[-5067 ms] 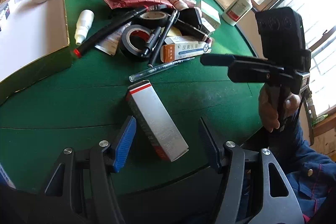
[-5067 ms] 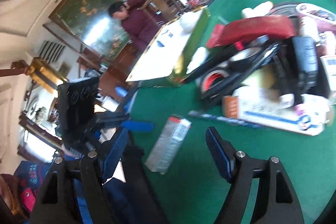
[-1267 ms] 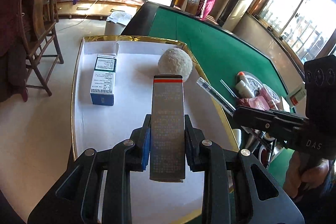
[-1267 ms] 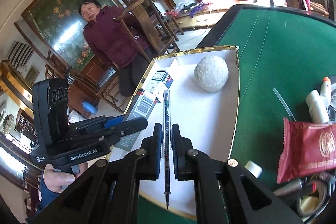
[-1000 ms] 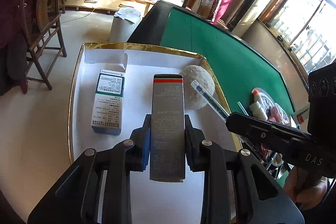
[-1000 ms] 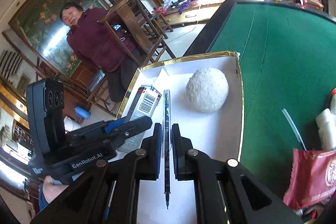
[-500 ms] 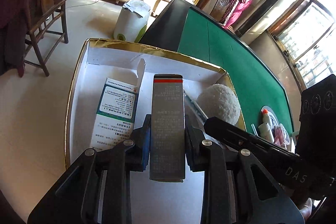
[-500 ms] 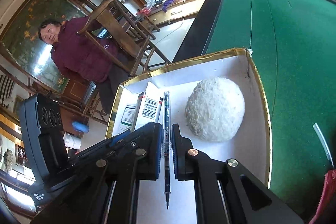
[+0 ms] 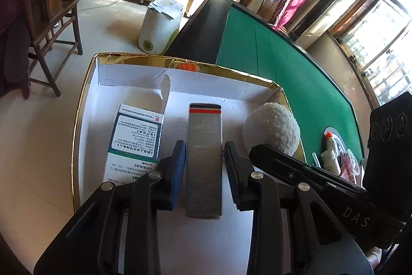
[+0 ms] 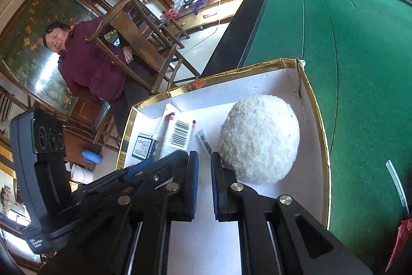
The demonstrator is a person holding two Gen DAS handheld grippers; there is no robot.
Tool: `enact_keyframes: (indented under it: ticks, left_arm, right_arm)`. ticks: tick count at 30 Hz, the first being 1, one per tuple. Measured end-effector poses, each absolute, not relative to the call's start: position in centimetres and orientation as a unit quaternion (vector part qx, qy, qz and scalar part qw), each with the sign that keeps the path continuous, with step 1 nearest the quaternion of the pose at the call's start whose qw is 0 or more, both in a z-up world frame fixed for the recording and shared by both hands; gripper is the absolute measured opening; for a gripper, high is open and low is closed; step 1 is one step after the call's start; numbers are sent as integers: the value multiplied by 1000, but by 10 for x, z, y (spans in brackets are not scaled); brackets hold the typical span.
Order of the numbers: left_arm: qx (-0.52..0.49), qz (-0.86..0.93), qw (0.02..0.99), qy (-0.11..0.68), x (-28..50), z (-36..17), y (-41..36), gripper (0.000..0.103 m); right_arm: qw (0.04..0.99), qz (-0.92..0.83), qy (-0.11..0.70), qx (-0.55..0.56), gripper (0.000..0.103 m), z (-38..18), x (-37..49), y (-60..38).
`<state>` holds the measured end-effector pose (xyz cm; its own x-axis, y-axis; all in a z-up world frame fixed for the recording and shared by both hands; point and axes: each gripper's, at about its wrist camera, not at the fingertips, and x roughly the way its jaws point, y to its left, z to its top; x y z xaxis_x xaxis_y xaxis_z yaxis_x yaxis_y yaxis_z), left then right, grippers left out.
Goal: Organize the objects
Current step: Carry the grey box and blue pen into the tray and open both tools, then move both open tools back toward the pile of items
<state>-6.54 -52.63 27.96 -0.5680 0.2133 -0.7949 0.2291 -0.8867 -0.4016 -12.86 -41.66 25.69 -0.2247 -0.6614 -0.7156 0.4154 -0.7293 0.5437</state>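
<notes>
A gold-rimmed white tray holds a fuzzy white ball and a green-and-white medicine box. A long silver box lies on the tray floor between them. My left gripper straddles the silver box; its jaws are opening, with a thin gap on each side. My right gripper is shut to a narrow slit with nothing in it. A clear pen lies tilted just past its fingertips, beside the ball.
The tray sits at the edge of a green felt table. Small bottles and packets are piled to the right, with a red packet and a clear tube. A seated person, wooden chairs and a white bin stand beyond.
Both grippers came lower into the tray. The left jaws parted off the silver box. The pen left the right jaws' slit and now lies tilted by the ball.
</notes>
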Motion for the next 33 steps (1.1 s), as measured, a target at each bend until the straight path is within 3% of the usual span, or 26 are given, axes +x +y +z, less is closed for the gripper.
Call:
enact_keyframes:
  ticks: [4, 12, 19, 26, 33]
  left_arm:
    - [465, -853, 5, 236, -67, 283, -521, 58]
    - [463, -849, -15, 254, -47, 286, -514, 58]
    - [437, -873, -60, 208, 0, 305, -470, 58]
    - [372, -917, -19, 140, 48, 309, -433, 58]
    - [397, -902, 24, 166, 56, 286, -444, 58]
  right_arm:
    - [348, -782, -114, 504, 8, 265, -121, -400]
    - [385, -782, -146, 468, 8, 295, -89, -328]
    - [426, -780, -150, 432, 8, 304, -30, -243]
    - [448, -768, -150, 432, 8, 283, 11, -180]
    - [454, -769, -151, 423, 9, 287, 26, -137]
